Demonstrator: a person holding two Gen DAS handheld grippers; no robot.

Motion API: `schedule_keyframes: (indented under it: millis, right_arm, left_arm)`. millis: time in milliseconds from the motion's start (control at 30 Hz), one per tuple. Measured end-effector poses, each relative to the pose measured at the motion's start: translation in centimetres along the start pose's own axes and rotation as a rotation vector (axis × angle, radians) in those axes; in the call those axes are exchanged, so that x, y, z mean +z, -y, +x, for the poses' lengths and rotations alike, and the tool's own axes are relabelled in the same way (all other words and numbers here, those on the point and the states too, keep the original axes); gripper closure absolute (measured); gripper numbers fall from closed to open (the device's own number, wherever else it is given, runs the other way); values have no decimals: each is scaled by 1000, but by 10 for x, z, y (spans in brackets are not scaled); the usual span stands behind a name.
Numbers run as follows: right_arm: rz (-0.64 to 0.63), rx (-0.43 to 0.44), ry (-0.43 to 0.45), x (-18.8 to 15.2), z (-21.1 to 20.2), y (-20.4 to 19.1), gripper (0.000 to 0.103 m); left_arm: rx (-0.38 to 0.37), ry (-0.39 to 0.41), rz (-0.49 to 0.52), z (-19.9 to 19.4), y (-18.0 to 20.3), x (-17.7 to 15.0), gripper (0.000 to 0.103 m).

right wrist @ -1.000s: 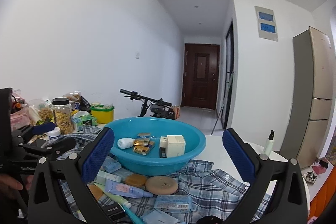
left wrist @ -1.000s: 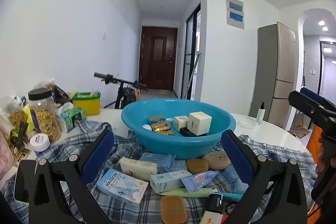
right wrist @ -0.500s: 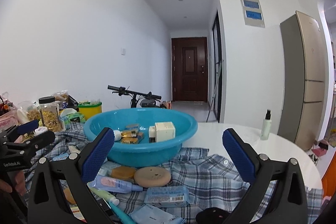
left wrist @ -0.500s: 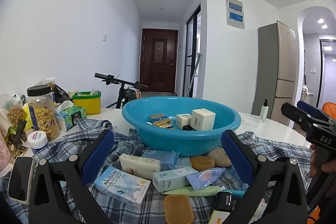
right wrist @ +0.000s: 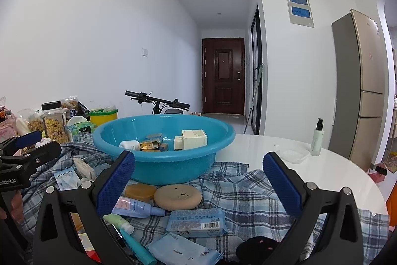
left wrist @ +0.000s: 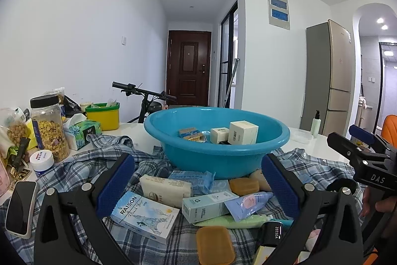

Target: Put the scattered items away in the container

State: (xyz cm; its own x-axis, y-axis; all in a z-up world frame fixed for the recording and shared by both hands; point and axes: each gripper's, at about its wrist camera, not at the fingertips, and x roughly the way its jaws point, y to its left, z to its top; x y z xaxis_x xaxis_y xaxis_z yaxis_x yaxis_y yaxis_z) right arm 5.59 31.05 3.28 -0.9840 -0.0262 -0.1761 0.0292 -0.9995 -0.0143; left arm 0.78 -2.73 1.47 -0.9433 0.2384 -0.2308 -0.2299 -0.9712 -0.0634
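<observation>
Both tongs released, empty: left tongs (left wrist: 196, 188) and right tongs (right wrist: 198, 186) hover over scattered items (left wrist: 206, 205) on plaid cloth (right wrist: 238, 188), just before blue basin (left wrist: 215, 138), ready for short carry.

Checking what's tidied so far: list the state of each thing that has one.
left gripper: open, empty
right gripper: open, empty
blue basin: upright, partly filled with boxes
granola jar: upright, lid on
pump bottle: upright
RAISON box: lying flat, outside basin
</observation>
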Motion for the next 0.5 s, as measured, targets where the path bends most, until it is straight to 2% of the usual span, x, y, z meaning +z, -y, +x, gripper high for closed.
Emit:
schedule_keyframes:
  millis: [500]
  right_arm:
    - [3,0,-31,-6,8,-3,0]
  left_arm:
    - [11,-19,-7,8,-3,-8,0]
